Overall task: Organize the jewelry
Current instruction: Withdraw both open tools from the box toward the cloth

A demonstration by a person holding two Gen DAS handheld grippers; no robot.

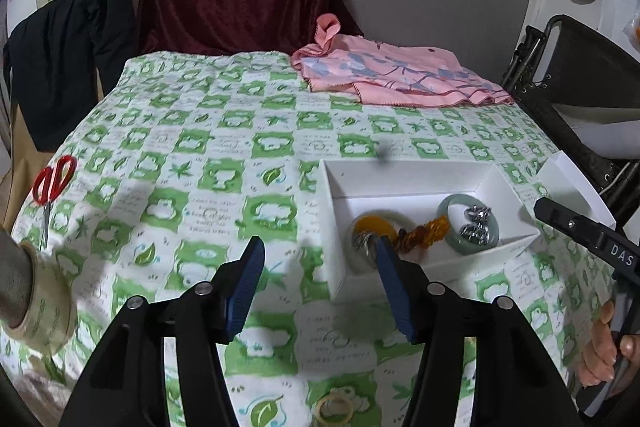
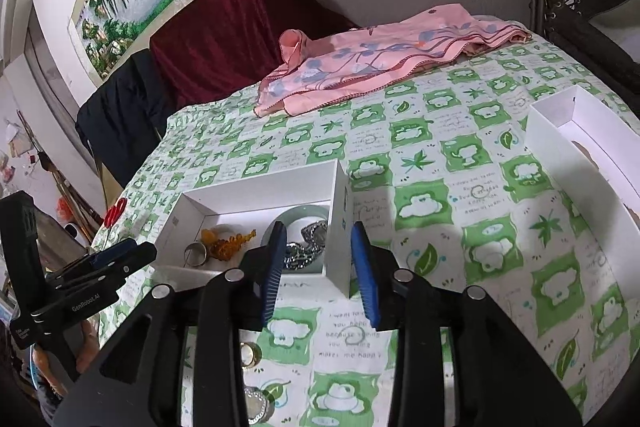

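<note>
A white open box (image 1: 404, 174) (image 2: 260, 183) sits on the green-checked tablecloth. It holds a pale green bangle (image 1: 448, 211) with silver pieces (image 1: 474, 223) in it, an amber bead bracelet (image 1: 424, 233) (image 2: 230, 245), a yellow ring (image 1: 370, 225) and a silver ring (image 2: 196, 253). My left gripper (image 1: 320, 259) is open and empty beside the box's left wall. My right gripper (image 2: 320, 247) is open, its jaws on either side of the box's right wall. A gold ring (image 2: 250, 353) and a silver piece (image 2: 256, 407) lie on the cloth near me.
A white lid (image 2: 580, 163) lies right of the box. A pink scarf (image 1: 396, 75) is at the table's far side. Red scissors (image 1: 50, 187) and a tape roll (image 1: 36, 307) are at the left. A pale ring (image 1: 334, 409) lies near the front edge.
</note>
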